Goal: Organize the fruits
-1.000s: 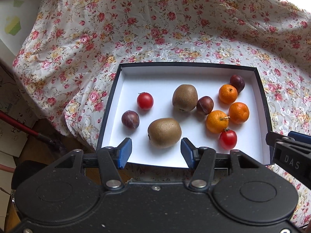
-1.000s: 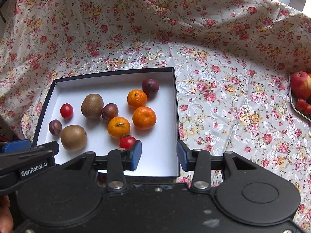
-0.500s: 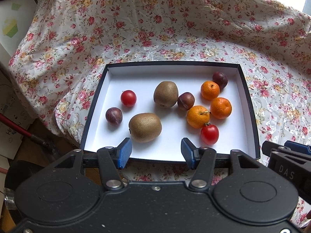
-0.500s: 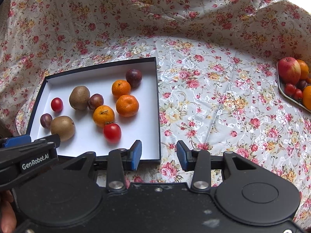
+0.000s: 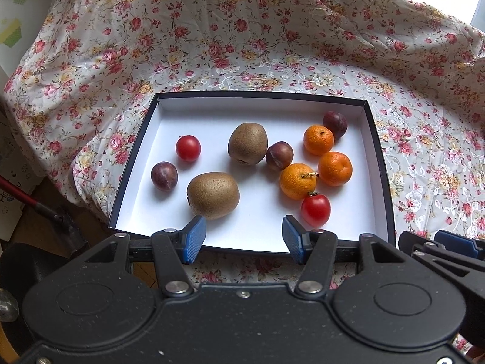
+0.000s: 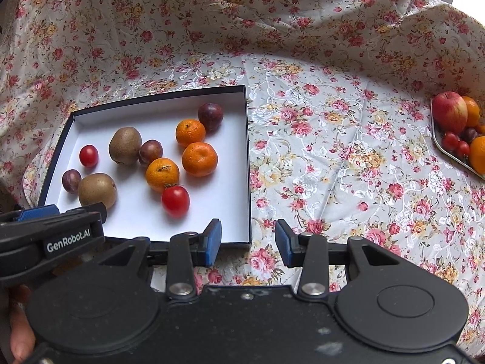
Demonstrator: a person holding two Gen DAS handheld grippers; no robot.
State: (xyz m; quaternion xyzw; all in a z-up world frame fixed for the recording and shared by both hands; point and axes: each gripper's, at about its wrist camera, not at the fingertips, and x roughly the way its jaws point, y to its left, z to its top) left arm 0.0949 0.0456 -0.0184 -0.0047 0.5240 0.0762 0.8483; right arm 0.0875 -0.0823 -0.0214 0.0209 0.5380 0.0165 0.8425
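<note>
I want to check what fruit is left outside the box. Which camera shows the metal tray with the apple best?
The right wrist view. The metal tray sits at its right edge on the floral cloth, holding an apple, oranges and small red fruits, though it is partly cut off. The left wrist view shows only the box and none of the tray.

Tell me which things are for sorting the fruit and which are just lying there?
For the job:
- box
- kiwis
- oranges
- plums
- tomatoes
- fruit tray
- left gripper and right gripper, jaws open, empty

Just lying about:
- flowery cloth
- red stick
- papers
</note>
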